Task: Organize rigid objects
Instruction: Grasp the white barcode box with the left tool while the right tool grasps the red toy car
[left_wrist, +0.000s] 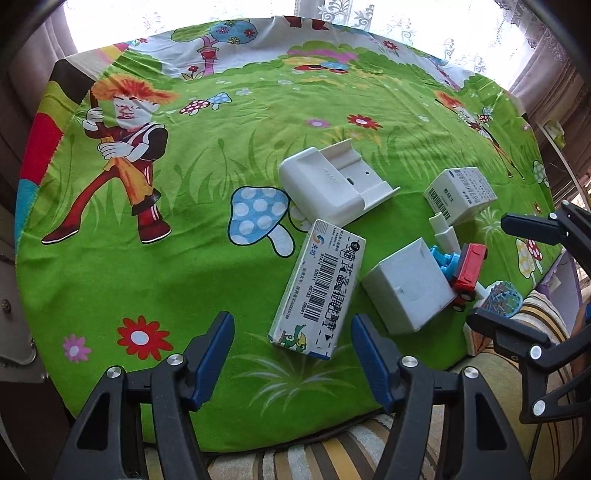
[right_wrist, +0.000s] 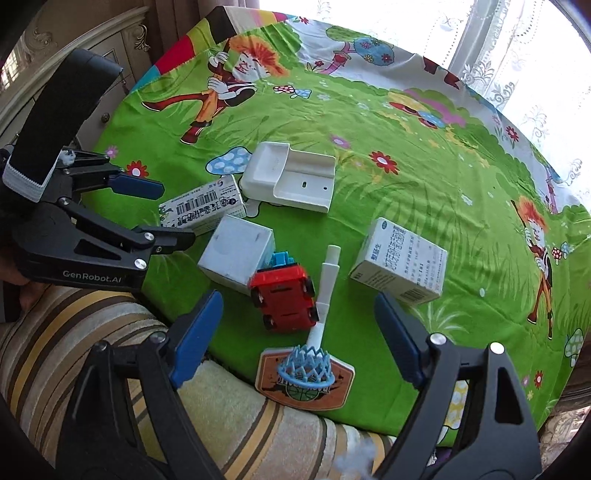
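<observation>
- On the green cartoon cloth the rigid things lie loose and mixed near the front edge; nothing looks sorted yet, so I judge the tidying is only at its start.
- The white plastic holder is the largest piece. It lies flat behind the others, and its near corner touches the long barcode box, or overlaps it; I cannot tell which.
- That long box lies at a slant just ahead of the left gripper, whose blue-padded jaws stand wide apart and hold nothing. To take it well, I think the gripper should turn until its pads face the two long sides.
- The white cube box stands beside the long box, and the small medicine box is alone on the right.
- The right gripper is also spread open and empty, hanging over the toys.
- The toy basketball hoop lies flat, its backboard at the cloth edge and its white pole pointing away.
- The red toy car lies just beside this pole and against the cube, with a blue toy piece behind it. A grasp here may push the pole, so a slow approach is better.
</observation>
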